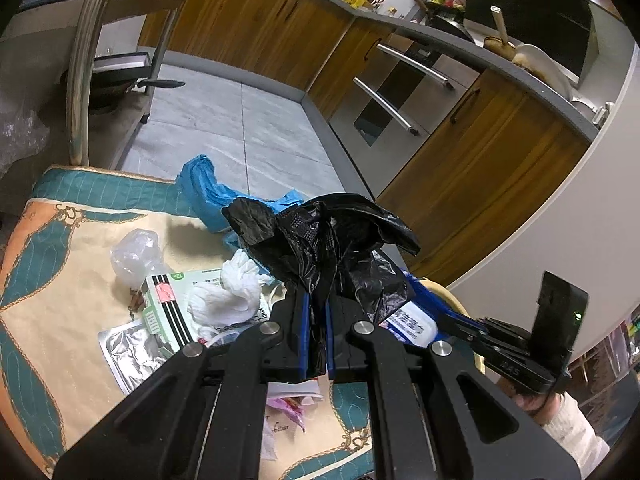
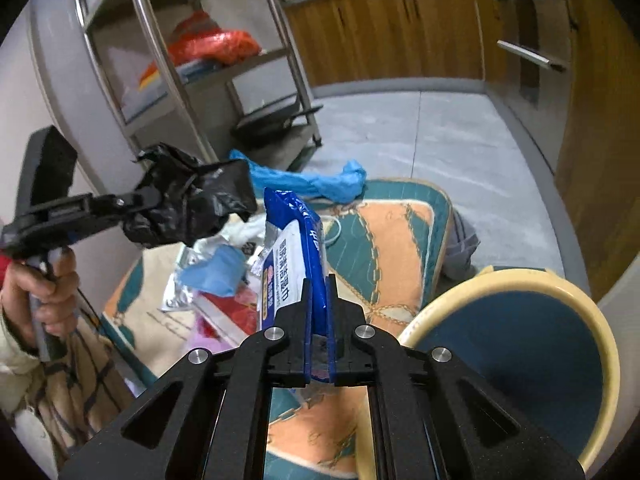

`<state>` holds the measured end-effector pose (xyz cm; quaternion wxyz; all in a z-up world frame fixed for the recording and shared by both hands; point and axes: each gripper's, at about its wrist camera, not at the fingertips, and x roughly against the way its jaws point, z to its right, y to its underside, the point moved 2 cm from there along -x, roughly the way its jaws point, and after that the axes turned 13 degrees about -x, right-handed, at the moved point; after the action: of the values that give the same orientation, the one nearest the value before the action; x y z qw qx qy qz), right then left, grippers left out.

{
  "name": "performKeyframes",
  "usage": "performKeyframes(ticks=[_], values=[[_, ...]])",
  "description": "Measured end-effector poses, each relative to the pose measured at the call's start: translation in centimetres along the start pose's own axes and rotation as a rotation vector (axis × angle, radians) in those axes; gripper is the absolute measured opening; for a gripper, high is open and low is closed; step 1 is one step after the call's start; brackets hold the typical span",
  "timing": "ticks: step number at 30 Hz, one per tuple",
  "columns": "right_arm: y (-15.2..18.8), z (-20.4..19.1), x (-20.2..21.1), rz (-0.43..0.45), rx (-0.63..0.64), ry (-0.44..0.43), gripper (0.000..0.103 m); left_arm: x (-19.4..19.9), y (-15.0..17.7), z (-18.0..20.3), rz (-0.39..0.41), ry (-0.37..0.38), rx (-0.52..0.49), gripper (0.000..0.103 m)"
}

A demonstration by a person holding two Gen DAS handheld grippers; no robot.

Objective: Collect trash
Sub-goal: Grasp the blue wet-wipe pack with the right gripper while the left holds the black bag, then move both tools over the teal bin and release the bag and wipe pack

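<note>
Gripping one piece of trash each, two hand-held tools hang over a patterned teal-and-orange cushion [image 1: 60, 264] strewn with litter. Counted on the cushion in the left wrist view: one crumpled white tissue [image 1: 228, 292], one clear plastic wad [image 1: 134, 256], one green-and-white printed packet [image 1: 164, 304], one silver foil pouch [image 1: 128, 354], and one long blue plastic bag [image 1: 208, 196] trailing off the far edge toward the tiled floor [image 1: 240, 120]. A second, smaller blue scrap [image 2: 218, 270] shows in the right wrist view. One round bin [image 2: 600, 320] with a cream rim and blue interior stands just beside the cushion at lower right.

Much of the pile is hidden behind the tools' black linkages; pink and red wrappers under them are too covered to identify. Print on the packets is too small to read. The kitchen's wooden cabinets [image 1: 256, 28] and metal shelf rack [image 2: 192, 80] are cut off by the fisheye border.

The left tool [image 1: 316, 320] has its blue-padded fingers pressed nearly together on a crumpled black plastic bag [image 1: 332, 236], which bunches up above the fingertips, clear of the cushion. The right tool [image 2: 318, 312] is likewise closed tight, pinching the lower edge of a blue-and-white wet-wipe packet [image 2: 296, 248] that stands upright above the cushion, near the bin but not over its opening. In the right wrist view, the left tool and its black bag hang at left, held by a bare hand [image 2: 44, 292].
</note>
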<state>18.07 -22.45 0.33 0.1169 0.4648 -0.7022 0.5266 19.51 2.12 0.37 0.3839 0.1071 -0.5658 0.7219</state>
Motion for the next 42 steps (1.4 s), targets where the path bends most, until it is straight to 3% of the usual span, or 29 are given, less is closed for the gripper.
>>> performKeyframes(ticks=[10,19,31,42], values=[[1.9,0.7,5.5,0.152,-0.102,0.051,0.006,1.1,0.1,2.9,0.026,-0.016,-0.045,0.005],[4.1,3.1,10.0,0.266,-0.223,0.097,0.006,-0.1,0.5,6.7,-0.004,0.008,-0.124,0.005],[6.2,8.2,13.7,0.369,-0.413,0.238,0.006,-4.4,1.5,12.9,-0.084,0.083,-0.233,0.005],[7.0,10.6,13.4,0.375,-0.5,0.34,0.006,-10.9,3.6,18.4,-0.201,0.138,-0.309,0.005]])
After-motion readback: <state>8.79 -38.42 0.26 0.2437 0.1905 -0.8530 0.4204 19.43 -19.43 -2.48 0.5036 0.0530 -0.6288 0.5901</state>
